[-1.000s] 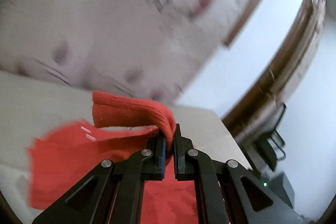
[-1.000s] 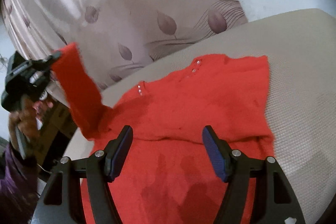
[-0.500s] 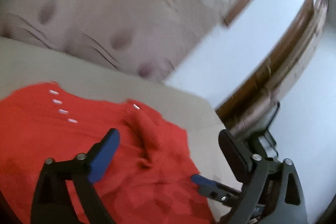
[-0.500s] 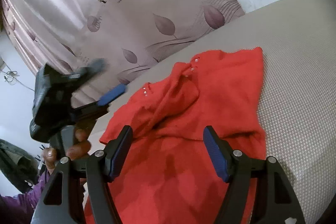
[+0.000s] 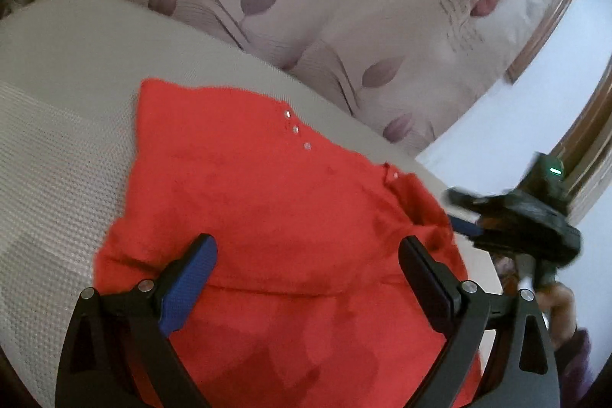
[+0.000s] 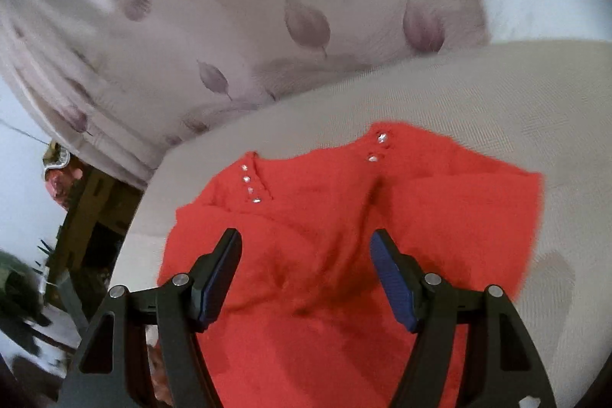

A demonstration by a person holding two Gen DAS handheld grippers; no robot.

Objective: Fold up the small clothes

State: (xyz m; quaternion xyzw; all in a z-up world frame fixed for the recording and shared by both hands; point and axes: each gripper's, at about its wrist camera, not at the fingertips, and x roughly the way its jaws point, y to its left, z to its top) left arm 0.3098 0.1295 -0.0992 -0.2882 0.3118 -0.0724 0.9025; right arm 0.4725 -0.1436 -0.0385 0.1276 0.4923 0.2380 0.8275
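Left wrist view: the left gripper (image 5: 306, 260) is spread wide and empty over the red knitted sweater (image 5: 267, 217), which lies flat on the beige woven cushion (image 5: 69, 148).

Right wrist view: the right gripper (image 6: 306, 262), half spread and just narrowing, holds nothing; small shiny studs (image 6: 250, 184) sit at eleven o'clock.
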